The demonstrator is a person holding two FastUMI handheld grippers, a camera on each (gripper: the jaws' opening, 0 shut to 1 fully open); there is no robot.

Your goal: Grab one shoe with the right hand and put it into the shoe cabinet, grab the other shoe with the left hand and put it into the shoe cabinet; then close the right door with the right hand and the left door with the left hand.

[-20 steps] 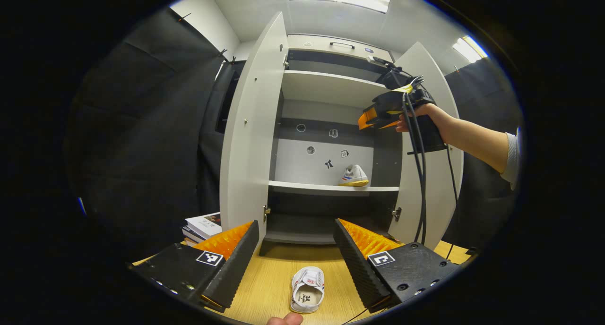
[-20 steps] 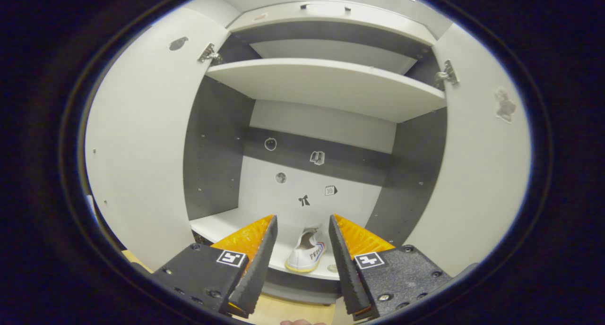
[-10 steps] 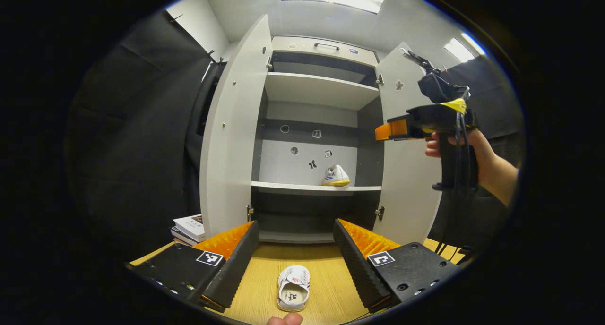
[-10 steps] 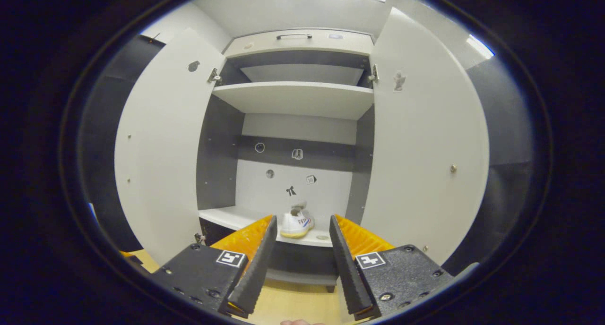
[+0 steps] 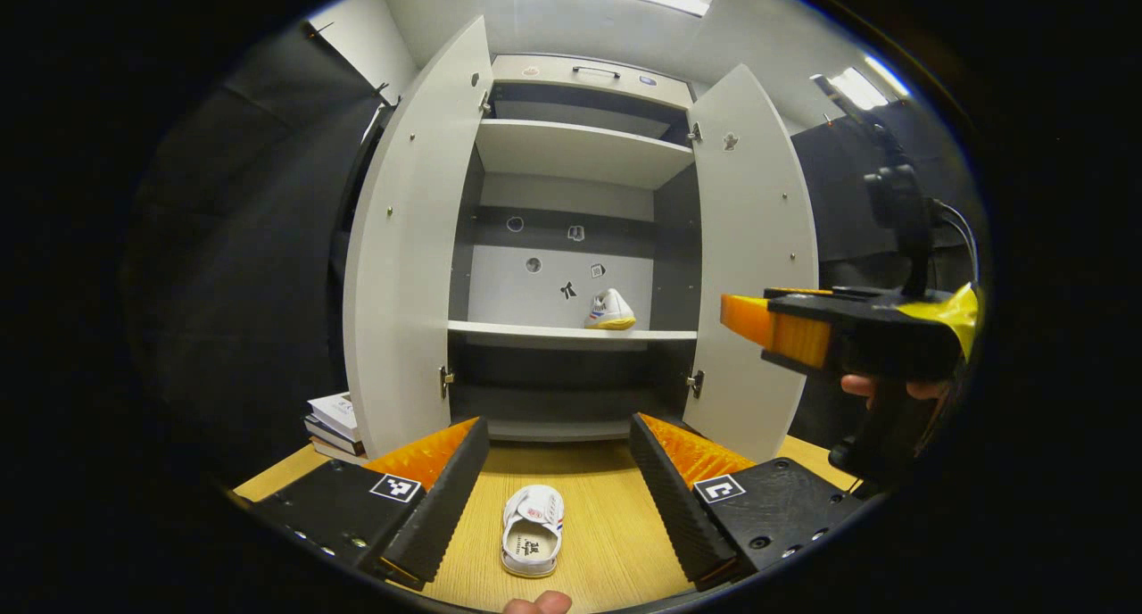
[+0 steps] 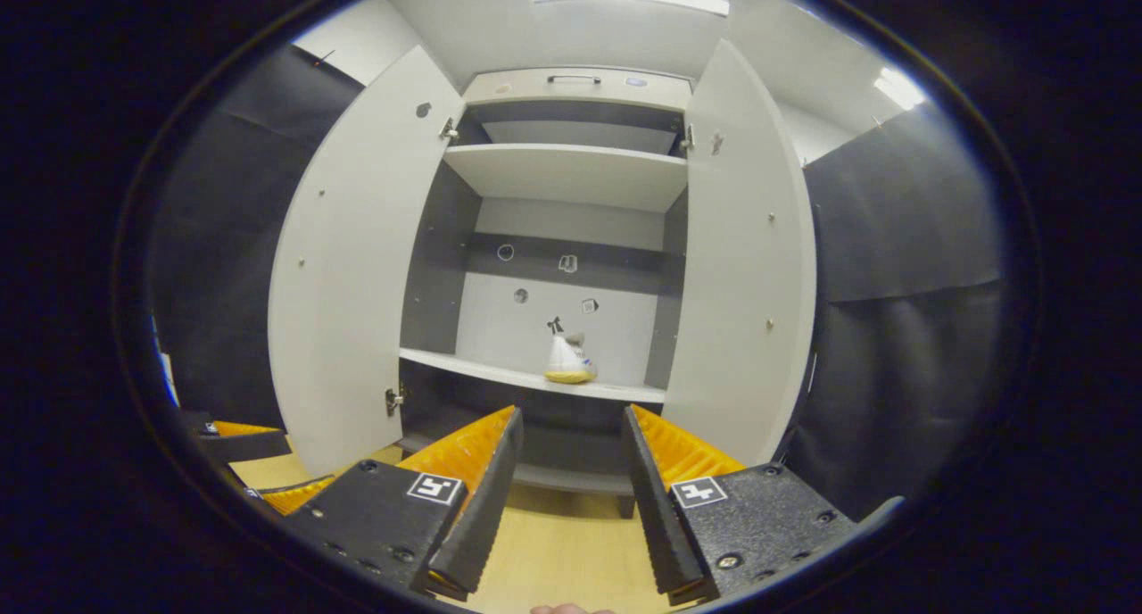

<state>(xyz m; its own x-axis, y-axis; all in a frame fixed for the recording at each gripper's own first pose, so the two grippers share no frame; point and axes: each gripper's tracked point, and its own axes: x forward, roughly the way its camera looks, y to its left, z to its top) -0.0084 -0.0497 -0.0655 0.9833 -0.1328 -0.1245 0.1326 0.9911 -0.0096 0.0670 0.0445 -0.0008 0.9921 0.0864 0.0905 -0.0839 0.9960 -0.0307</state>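
The left gripper view looks from low over the wooden table (image 5: 616, 543), straight at the open shoe cabinet (image 5: 571, 150), which stands a little way off. The right gripper view faces the same cabinet (image 6: 571, 172) from a spot more to the right, also set back from it. Both views share the two open doors, the shelves and the stickers on the back wall. The left gripper view also catches the right gripper (image 5: 767, 324) off to its right side.
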